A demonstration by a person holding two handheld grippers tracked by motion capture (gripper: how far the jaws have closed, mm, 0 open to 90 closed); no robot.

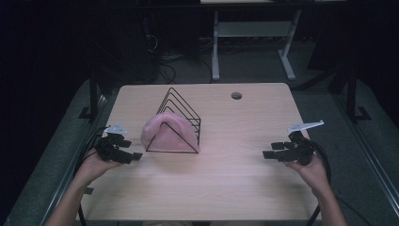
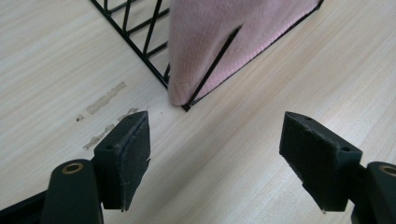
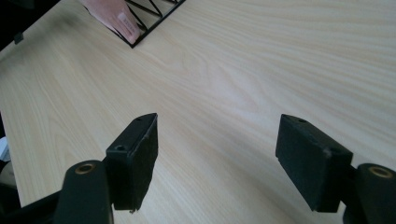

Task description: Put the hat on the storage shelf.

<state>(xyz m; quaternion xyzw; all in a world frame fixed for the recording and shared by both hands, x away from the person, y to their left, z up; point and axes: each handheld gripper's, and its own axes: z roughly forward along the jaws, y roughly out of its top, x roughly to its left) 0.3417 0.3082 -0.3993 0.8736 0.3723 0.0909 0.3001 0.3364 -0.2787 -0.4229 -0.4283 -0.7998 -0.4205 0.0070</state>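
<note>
A pink knitted cloth (image 1: 167, 134) is draped over the front of a black wire rack (image 1: 181, 113) standing left of the table's middle. In the left gripper view the cloth (image 2: 219, 42) hangs over the rack's wires (image 2: 140, 42), just beyond the jaws. My left gripper (image 1: 131, 155) is open and empty, close to the rack's near left corner. My right gripper (image 1: 272, 150) is open and empty over bare wood at the right side, far from the rack. Between the right jaws, the right gripper view has bare tabletop, with the cloth (image 3: 112, 14) at the top left.
The light wooden table (image 1: 226, 188) has a round cable hole (image 1: 236, 95) near its far edge. Pale tape marks (image 2: 105, 98) lie on the wood beside the rack. A white desk frame (image 1: 254, 33) stands behind the table on the floor.
</note>
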